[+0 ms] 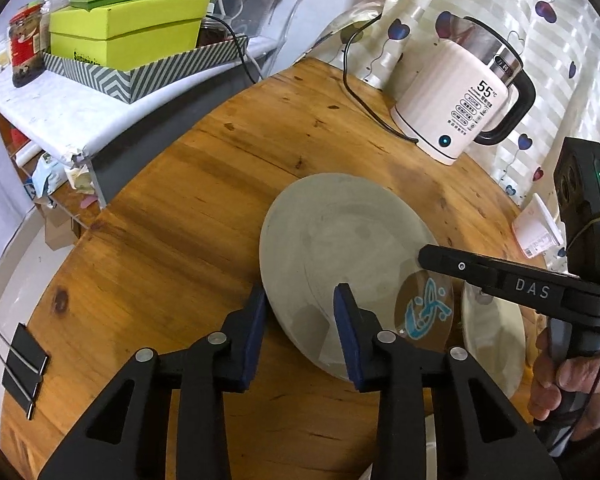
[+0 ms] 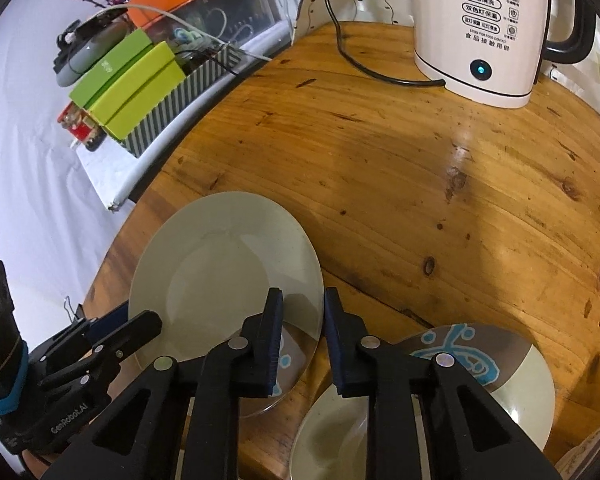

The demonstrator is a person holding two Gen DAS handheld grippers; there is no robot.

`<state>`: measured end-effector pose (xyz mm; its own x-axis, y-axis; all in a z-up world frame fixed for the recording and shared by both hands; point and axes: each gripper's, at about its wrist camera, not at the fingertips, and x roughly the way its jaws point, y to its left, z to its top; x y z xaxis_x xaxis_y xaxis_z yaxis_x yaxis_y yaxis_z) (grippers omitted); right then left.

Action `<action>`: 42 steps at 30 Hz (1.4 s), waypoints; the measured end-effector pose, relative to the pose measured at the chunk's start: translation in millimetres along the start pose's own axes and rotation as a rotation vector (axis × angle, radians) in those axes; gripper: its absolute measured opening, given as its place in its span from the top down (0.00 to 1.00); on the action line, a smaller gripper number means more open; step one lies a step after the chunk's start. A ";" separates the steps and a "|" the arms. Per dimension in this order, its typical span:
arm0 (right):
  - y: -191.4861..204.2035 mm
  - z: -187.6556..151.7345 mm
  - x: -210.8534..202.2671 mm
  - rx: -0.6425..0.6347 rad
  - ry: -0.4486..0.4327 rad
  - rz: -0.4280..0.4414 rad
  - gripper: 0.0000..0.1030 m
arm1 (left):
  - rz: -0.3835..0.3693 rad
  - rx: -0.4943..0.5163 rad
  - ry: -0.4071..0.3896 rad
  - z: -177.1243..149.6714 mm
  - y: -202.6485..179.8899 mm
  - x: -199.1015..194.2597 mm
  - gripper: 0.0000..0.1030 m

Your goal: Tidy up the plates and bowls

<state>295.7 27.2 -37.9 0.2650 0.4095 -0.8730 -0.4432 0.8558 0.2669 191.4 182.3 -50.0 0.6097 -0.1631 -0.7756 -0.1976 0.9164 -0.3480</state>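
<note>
We hold the left gripper with its blue-padded jaws apart, straddling the near-left rim of the large grey plate; one pad sits outside the rim over bare wood, the other over the plate's surface, and we cannot tell whether either pad touches it. The right gripper also has its jaws apart, the left pad over the near-right edge of the grey plate and the right pad just off that rim. Neither gripper is clamped on anything.

Taking the grey plate as our landmark: it lies flat on the round wooden table. Just beside its near-right edge sits a small glass dish with a blue fish pattern, which seems to overlap the rim. Further right of the plate, a pale bowl and a second blue-patterned dish lie close together, the dish partly over a pale plate. In the left wrist view the right gripper's finger reaches in over the plate's right edge, held by a hand.

Beyond the plate, at the table's far edge, stands a white electric kettle with its black cord. Left of the plate, at the table's near-left edge, lies a black binder clip. Past the table, far left of the plate, green boxes are stacked in a striped tray.
</note>
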 end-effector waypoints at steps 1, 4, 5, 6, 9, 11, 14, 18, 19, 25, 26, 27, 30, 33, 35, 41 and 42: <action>0.1 0.1 0.0 0.001 0.001 0.002 0.81 | -0.002 -0.002 -0.002 0.0 0.7 -0.2 0.66; 0.3 -0.1 -0.1 0.003 0.000 0.007 0.81 | 0.000 -0.006 -0.005 -0.7 2.3 -2.2 0.69; 0.4 -0.4 -0.2 0.004 0.001 0.010 0.81 | 0.002 -0.006 -0.009 -0.8 2.4 -3.8 0.69; 0.9 -0.8 -0.4 0.005 0.003 0.013 0.81 | 0.003 -0.005 -0.011 -0.7 2.2 -4.8 0.69; 1.4 -1.2 -3.0 0.008 0.000 0.017 0.81 | 0.004 -0.004 -0.015 -0.9 1.2 -9.1 0.69; 2.4 -2.2 -6.2 0.009 0.004 0.017 0.81 | 0.003 -0.001 -0.017 -1.4 0.2 -13.1 0.69; 4.7 -3.3 -13.7 0.008 -0.004 0.015 0.81 | 0.003 0.006 -0.021 -2.2 -2.9 -19.6 0.69; 7.9 -7.3 -24.5 0.008 -0.013 0.014 0.81 | 0.004 0.019 -0.031 -4.6 -7.5 -30.5 0.69; 8.5 -9.1 -27.4 0.009 -0.016 0.014 0.81 | 0.004 0.022 -0.032 -5.9 -8.6 -33.4 0.69; 15.5 -28.5 -48.9 0.012 -0.030 0.007 0.81 | 0.003 0.043 -0.039 -18.1 -16.5 -52.2 0.69; 16.5 -32.5 -52.8 0.014 -0.034 0.005 0.81 | 0.001 0.046 -0.040 -20.9 -17.9 -55.4 0.69; 17.7 -37.7 -57.4 0.015 -0.038 0.002 0.81 | 0.000 0.053 -0.042 -24.9 -20.2 -60.0 0.69; 20.5 -52.9 -69.4 0.020 -0.049 -0.004 0.81 | -0.004 0.065 -0.043 -34.2 -25.4 -69.1 0.69; 22.4 -68.3 -79.5 0.028 -0.057 -0.009 0.81 | -0.008 0.077 -0.041 -44.7 -29.4 -77.8 0.69; 22.9 -79.5 -85.6 0.038 -0.066 -0.010 0.81 | -0.012 0.086 -0.040 -51.6 -31.5 -83.0 0.69; 23.7 -109.7 -97.2 0.062 -0.067 -0.019 0.81 | -0.018 0.110 -0.026 -76.4 -38.0 -93.6 0.69; 23.9 -113.9 -98.0 0.064 -0.066 -0.023 0.81 | -0.017 0.114 -0.021 -81.2 -39.1 -94.6 0.69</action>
<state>161.6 -28.5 7.6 0.3316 0.4076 -0.8508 -0.3811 0.8829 0.2745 79.0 132.3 -5.8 0.6282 -0.1726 -0.7586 -0.0990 0.9494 -0.2980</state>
